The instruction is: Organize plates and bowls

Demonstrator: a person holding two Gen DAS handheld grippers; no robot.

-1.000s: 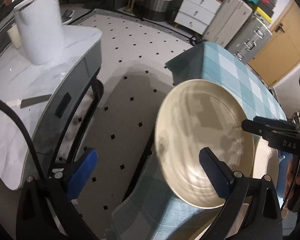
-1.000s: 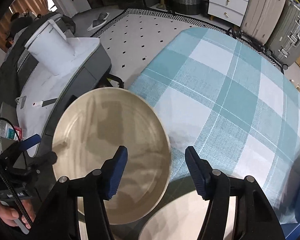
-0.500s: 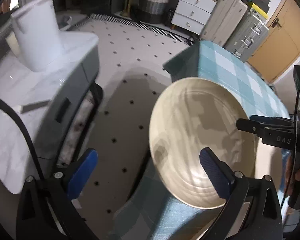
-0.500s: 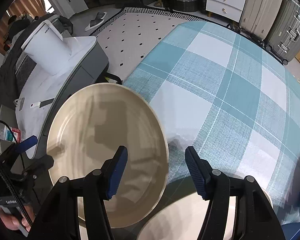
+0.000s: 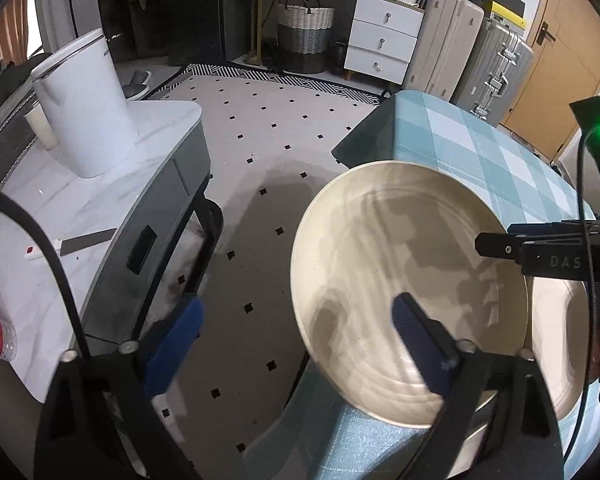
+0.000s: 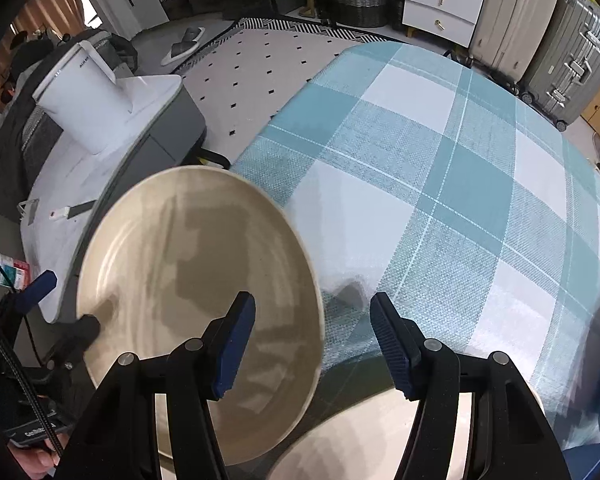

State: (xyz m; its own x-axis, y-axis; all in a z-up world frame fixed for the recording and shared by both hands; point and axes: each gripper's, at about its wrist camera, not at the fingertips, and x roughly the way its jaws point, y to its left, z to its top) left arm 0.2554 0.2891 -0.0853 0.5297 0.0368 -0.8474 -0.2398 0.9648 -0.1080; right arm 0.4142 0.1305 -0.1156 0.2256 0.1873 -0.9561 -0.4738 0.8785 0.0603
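A cream plate [image 5: 380, 264] [image 6: 172, 280] hangs over the corner of the table with the teal checked cloth [image 6: 440, 184]. My left gripper [image 5: 296, 344] [image 6: 64, 306] straddles the plate's left rim, one finger over the plate and one over the floor. Its jaws are closing and do not press on the plate. My right gripper [image 6: 316, 344] [image 5: 500, 240] stands open over the plate's right rim, left finger above the plate and right finger above the cloth. A second cream plate [image 6: 360, 440] [image 5: 560, 340] lies partly under the first, near me.
A white marble-topped cabinet [image 5: 100, 208] stands left of the table with a white cylindrical appliance [image 5: 88, 108] on it. A strip of dotted floor [image 5: 252, 184] runs between them. Drawers, a basket and suitcases [image 5: 480, 52] line the far wall.
The left view has tilted up to show more of the room, and the left jaws have narrowed slightly. The right gripper has barely moved.
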